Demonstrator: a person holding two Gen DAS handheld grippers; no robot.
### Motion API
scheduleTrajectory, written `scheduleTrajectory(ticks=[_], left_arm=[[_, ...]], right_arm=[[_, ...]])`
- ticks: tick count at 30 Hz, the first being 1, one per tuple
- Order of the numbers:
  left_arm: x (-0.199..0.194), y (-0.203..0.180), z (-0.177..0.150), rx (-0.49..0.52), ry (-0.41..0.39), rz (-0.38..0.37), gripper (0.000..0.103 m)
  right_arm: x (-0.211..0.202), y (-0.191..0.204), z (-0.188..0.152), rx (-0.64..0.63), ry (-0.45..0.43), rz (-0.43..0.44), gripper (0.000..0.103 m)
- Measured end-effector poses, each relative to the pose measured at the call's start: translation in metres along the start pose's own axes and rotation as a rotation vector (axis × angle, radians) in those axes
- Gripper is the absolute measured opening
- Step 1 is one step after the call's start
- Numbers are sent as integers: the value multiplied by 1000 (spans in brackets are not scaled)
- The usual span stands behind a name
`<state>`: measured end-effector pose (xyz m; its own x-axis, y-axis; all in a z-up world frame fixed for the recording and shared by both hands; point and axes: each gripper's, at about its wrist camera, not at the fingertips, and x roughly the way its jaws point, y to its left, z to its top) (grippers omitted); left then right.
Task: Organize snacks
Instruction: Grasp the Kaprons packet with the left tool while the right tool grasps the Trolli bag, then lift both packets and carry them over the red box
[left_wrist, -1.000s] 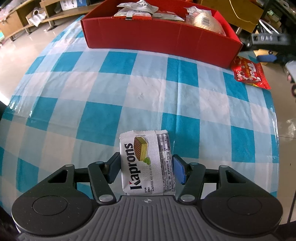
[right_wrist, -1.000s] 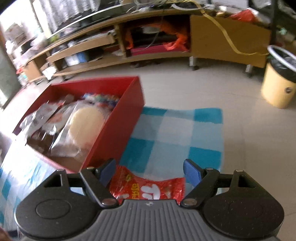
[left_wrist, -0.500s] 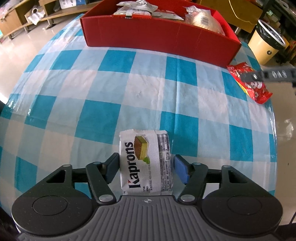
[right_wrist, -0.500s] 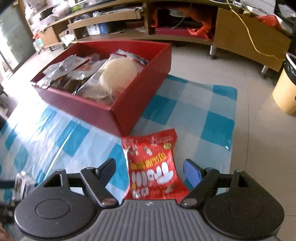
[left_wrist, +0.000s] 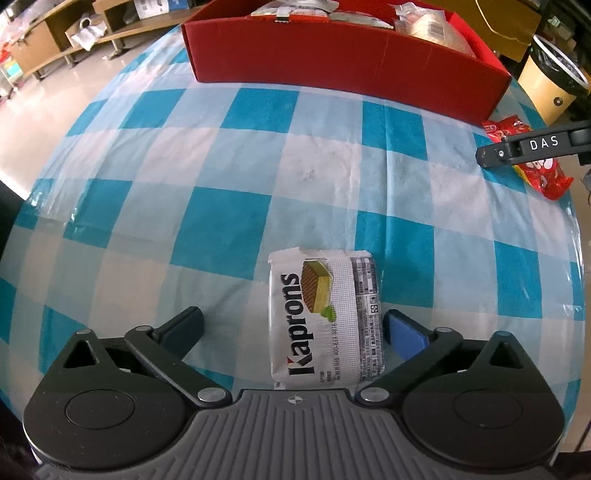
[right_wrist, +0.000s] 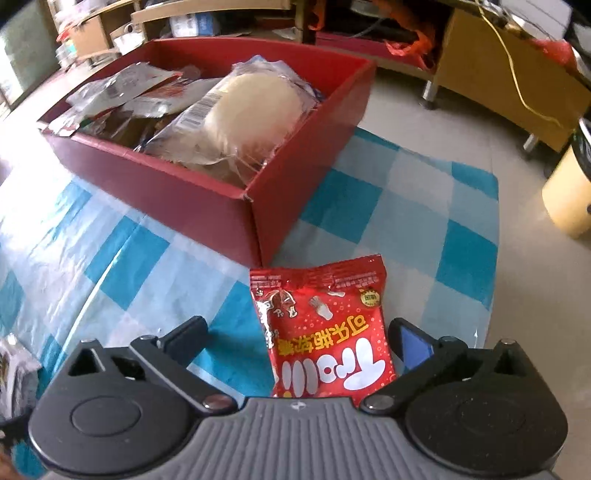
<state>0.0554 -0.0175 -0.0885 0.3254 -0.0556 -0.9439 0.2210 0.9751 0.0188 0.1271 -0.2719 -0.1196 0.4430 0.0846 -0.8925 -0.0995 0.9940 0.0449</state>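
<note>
A blue-and-white checked tablecloth (left_wrist: 236, 177) fills the frame; a yellow bin (left_wrist: 546, 88) upper right; wooden shelving (right_wrist: 509, 70) along the top.

The left gripper (left_wrist: 293, 326) is low and pointing forward, its two fingers spread wide, one on each side with a big gap between them. The right gripper (right_wrist: 298, 338) has the same pose, fingers far apart, and its dark finger is visible from the left wrist view at the far right side
</note>
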Motion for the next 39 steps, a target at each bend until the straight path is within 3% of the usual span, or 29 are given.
scheduleTrajectory(ticks=[4,6,8,9,10,11,17,24,31,33,36,39], left_arm=[[-3,1,0,-8,-4,3,99],[-7,1,1,-2,-12,-7,87],[-12,0,1,9,-24,-8,73],[-14,-1,1,18,-30,-1,66],[-16,0,0,22,-33,-4,65],[-16,1,0,20,-30,-12,65],[-18,13,-3,-12,-11,-40,65],[-26,17,-5,-11,-39,-36,65],[-16,14,-8,18,-41,20,66],[-16,14,-8,21,-50,29,75],[-11,13,-10,32,-61,73,93],[-10,16,-12,22,-68,70,96]], right_arm=[[1,2,3,14,15,-8,103],[-2,6,1,16,9,-11,94],[-9,11,-2,22,9,-6,74],[-15,16,-4,29,8,-4,70],[-19,20,-6,29,4,-9,59],[-21,24,-9,32,6,-7,55],[-40,53,-36,54,9,40,54],[-62,85,-63,59,-21,91,54],[-56,107,-76,-25,-7,21,56],[-56,107,-76,-14,-13,21,61],[-51,107,-75,-16,-12,38,85],[-45,112,-76,-28,-13,12,100]])
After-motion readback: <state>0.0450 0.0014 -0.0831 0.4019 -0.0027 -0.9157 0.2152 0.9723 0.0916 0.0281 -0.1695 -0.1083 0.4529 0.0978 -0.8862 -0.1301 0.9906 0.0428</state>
